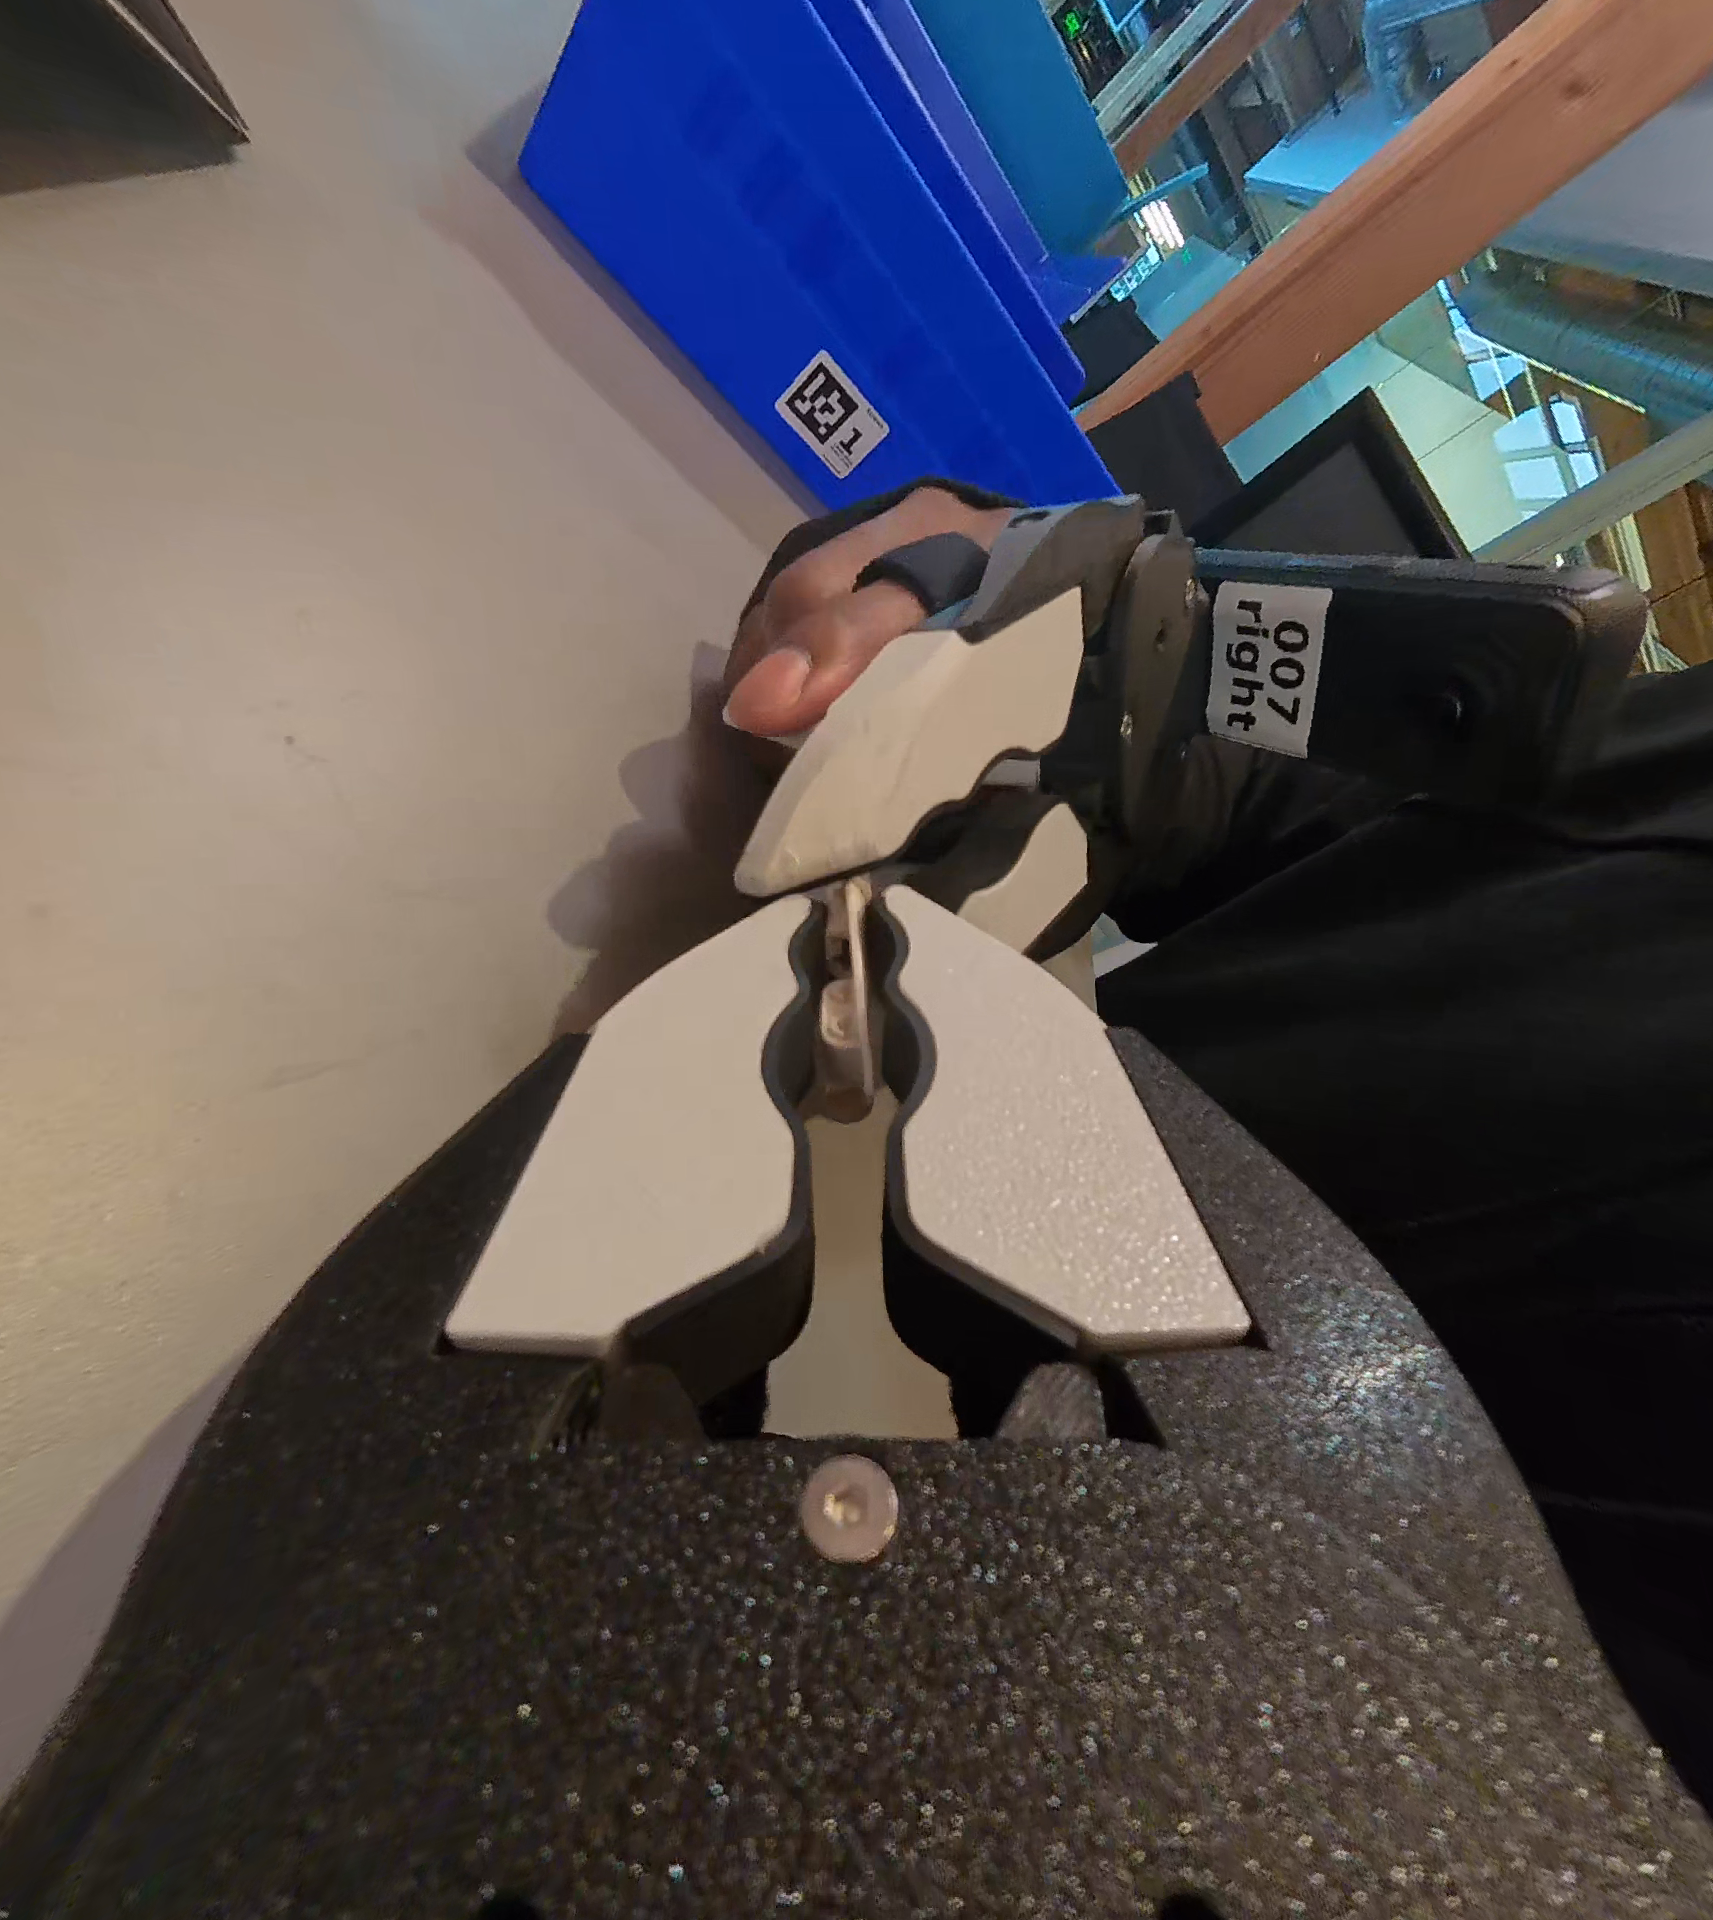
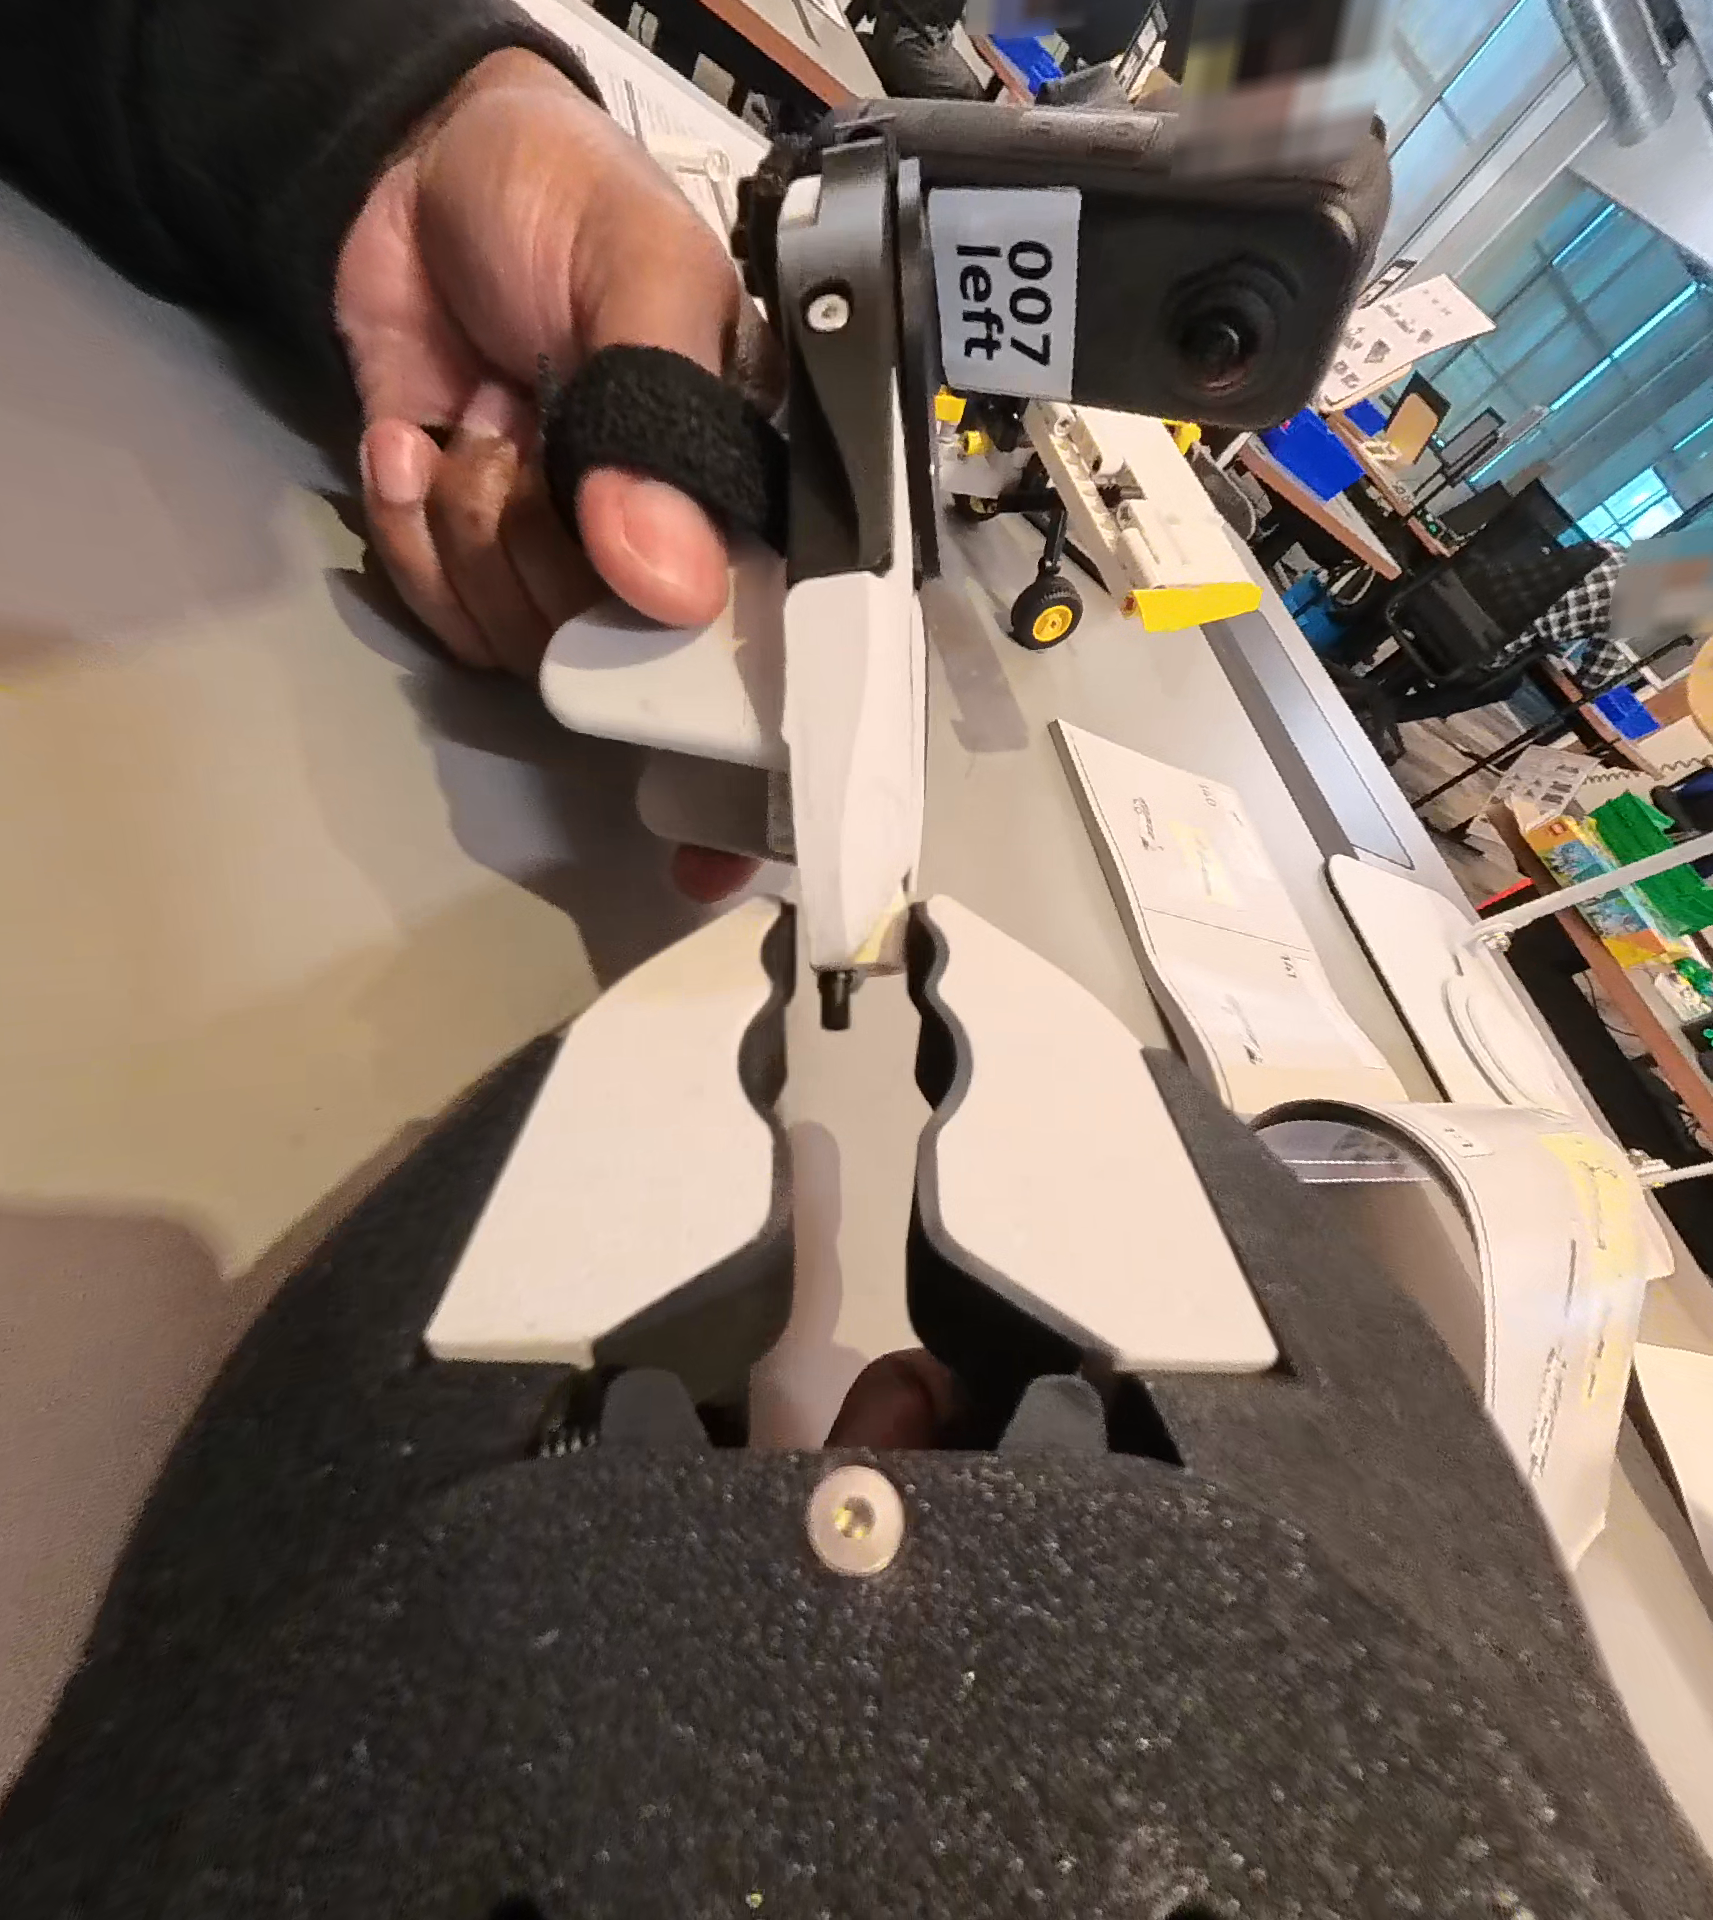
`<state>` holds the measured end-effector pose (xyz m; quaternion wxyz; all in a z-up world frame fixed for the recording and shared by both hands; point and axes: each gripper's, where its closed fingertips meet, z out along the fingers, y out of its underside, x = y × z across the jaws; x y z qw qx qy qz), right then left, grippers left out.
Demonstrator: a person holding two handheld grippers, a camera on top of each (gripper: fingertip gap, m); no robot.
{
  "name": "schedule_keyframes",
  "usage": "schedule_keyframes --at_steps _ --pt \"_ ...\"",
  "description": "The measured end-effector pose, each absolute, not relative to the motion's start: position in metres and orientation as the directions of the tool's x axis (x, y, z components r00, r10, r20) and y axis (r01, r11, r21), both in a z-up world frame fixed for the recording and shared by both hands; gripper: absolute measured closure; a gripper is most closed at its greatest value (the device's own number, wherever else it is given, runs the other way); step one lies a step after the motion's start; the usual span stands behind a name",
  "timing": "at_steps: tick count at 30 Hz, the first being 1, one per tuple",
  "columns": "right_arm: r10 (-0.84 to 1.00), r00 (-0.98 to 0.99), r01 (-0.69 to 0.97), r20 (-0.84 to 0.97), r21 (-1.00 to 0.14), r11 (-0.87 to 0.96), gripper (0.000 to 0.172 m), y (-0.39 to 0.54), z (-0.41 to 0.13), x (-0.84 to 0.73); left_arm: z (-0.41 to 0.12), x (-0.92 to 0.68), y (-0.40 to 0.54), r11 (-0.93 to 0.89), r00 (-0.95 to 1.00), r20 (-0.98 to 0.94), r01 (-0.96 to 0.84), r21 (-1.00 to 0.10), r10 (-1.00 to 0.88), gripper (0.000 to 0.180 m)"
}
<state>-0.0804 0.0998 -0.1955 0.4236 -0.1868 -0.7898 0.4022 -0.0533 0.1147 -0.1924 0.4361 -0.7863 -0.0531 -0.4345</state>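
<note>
Right wrist view, read left to right.

- Grey table [image 2: 104, 831], bare on the left side.
- A hand [image 2: 519, 343] grips the left claw [image 1: 847, 914], which comes in from the far side, tips pointing near.
- Left claw is almost closed. It pinches a small pale piece [image 1: 847, 997], thin and flat, seen edge-on from its own camera.
- A short black pin [image 2: 836, 1003] sticks out of the piece. Its long axis follows the left claw's fingers and points into the throat of the right claw [image 2: 852, 935].
- Right claw is partly open and meets the left tip to tip. Its two fingers flank the piece and the left claw's tips. A dark sliver shows on the left side. The right side looks about touching, but I see no firm squeeze.
- Right of the claws an open instruction booklet [image 2: 1226, 883] lies flat on the table.
- Farther back is a part-built brick model with yellow-hubbed wheels [image 2: 1049, 613].
- Left wrist view adds a blue bin [image 1: 779, 208] beyond the claws.
</note>
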Motion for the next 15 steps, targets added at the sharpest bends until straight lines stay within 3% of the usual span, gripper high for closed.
schedule_keyframes --at_steps 7,15 --pt "0.653 -0.577 -0.025 0.490 -0.810 0.586 0.155 0.102 -0.195 -0.080 -0.191 -0.053 0.116 -0.599 0.639 0.701 0.439 -0.670 -0.316 0.171" --pt "0.712 -0.578 0.017 0.399 -0.867 0.499 0.146 0.109 -0.182 -0.079 -0.175 -0.058 0.123 -0.368 0.828 0.378 0.228 -0.902 -0.414 0.157"
